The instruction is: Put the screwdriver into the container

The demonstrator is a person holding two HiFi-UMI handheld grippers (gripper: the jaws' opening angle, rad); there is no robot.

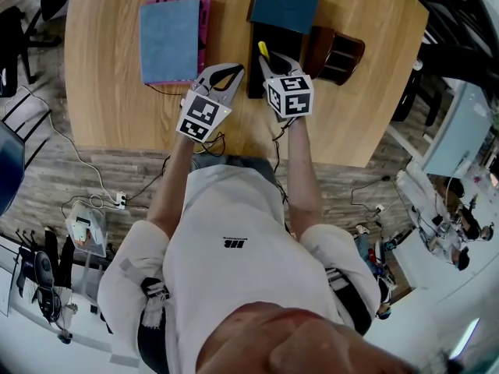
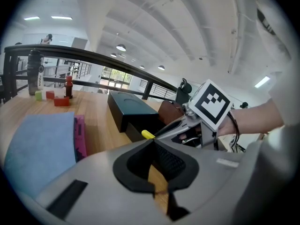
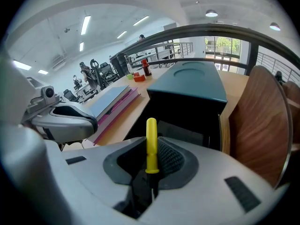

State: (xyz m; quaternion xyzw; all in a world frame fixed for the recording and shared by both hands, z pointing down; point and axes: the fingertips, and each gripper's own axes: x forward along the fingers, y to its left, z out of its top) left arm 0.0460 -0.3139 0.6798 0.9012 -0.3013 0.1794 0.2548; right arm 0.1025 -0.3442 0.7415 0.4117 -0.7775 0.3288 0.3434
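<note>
- Writing: a small black logo on the person's white shirt (image 1: 234, 244) is too small to read. Each gripper's cube carries black-and-white square markers.
- Screwdriver (image 3: 151, 144): a smooth, round yellow plastic handle on a dark shank, standing up between the 2 jaws of the right gripper (image 1: 270, 61), which are clamped on it. In the head view its yellow end lies over the near left edge of the container.
- Left gripper (image 1: 234, 72): grey plastic with black ribbed pads. Its tips are together with nothing between them, just beside the right gripper.
- Container (image 3: 187, 121): a black box with a dark interior, its contents not visible. A matte teal lid (image 3: 192, 86) sits on its far part.
- Curved brown wooden holder (image 1: 335, 53): just right of the container.
- Blue pad (image 1: 170, 39): lies on a flat pink item (image 1: 204, 29) on the wooden table (image 1: 101, 92).
</note>
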